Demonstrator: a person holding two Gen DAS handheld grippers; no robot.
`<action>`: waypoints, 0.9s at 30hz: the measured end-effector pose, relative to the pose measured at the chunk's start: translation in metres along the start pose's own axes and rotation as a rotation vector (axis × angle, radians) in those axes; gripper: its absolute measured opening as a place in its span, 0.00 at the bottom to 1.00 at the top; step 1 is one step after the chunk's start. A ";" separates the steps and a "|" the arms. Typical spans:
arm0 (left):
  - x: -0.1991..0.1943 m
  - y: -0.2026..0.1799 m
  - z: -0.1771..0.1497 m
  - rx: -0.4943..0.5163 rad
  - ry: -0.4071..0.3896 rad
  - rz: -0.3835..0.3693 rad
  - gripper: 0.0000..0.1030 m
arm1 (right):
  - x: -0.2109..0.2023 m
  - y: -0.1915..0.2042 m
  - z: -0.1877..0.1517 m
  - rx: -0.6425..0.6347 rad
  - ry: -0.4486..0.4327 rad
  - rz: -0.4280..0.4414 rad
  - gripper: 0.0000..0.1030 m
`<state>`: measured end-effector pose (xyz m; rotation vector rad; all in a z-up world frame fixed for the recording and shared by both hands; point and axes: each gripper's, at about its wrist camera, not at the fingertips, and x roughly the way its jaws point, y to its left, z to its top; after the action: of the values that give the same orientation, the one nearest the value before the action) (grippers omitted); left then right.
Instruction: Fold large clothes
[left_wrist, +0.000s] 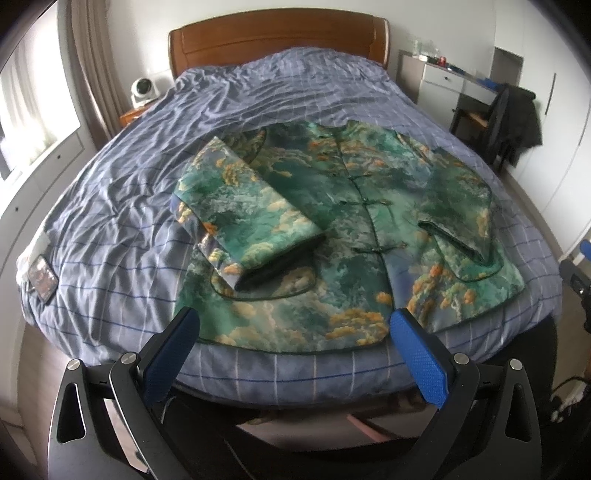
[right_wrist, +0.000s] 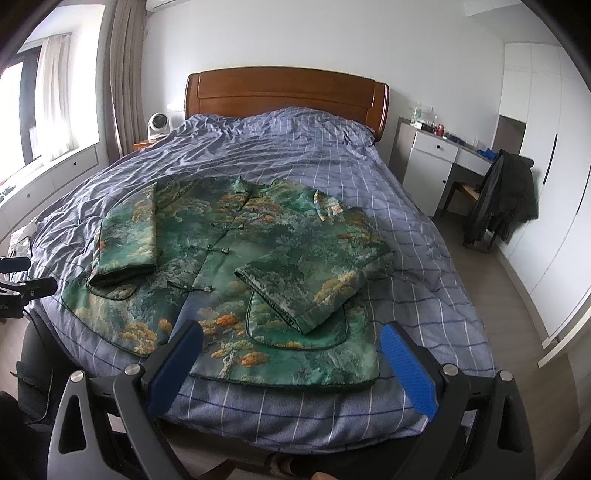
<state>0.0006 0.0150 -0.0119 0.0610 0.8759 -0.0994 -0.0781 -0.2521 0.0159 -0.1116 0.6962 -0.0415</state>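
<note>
Jacket (right_wrist: 236, 273) lay face up near the foot of the bed (right_wrist: 406, 236), collar toward the headboard (right_wrist: 288, 92), hem running along the near edge. Green brocade, frog buttons closed down the front. Both sleeves were already folded in across the body: left sleeve (left_wrist: 243, 221) diagonal over the left panel, right sleeve (right_wrist: 310, 284) crossing the right panel with its cuff near the hem. We read that as the sleeve step done and the lengthwise or hem-to-collar fold still pending, which would explain why the hem faced us.

We held both grippers off the bed, just short of the hem, gripping nothing. Left gripper (left_wrist: 295, 332) had its jaws spread wide, blue pads framing the left half of the hem. Right gripper (right_wrist: 291, 347) likewise wide, framing the right half under the folded cuff. That spacing suited a two-corner pickup.

Fabric looked stiff and padded, so we expected folds to spring back.

Around it: wrinkled checked duvet (left_wrist: 110, 184) under everything, which could drag with the hem. A small flat object (left_wrist: 43, 282) sat at the bed's left edge, possibly a phone, too blurred to say. White fan (right_wrist: 159, 125) on the nightstand, desk (right_wrist: 443, 155) and a chair with a dark coat (right_wrist: 506, 192) well apart to the right. Nothing lay on the jacket or between us and the hem.
</note>
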 end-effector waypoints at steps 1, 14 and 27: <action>-0.001 0.000 0.000 -0.001 -0.003 0.003 1.00 | 0.001 0.000 0.004 -0.005 -0.006 -0.001 0.96; -0.001 0.011 0.030 0.009 -0.066 0.074 1.00 | 0.007 -0.012 0.022 0.042 -0.029 0.075 0.96; 0.001 0.016 0.031 -0.011 -0.055 0.088 1.00 | 0.018 -0.025 0.038 0.011 -0.070 0.094 1.00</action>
<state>0.0269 0.0279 0.0077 0.0862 0.8179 -0.0145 -0.0398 -0.2746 0.0364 -0.0689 0.6303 0.0488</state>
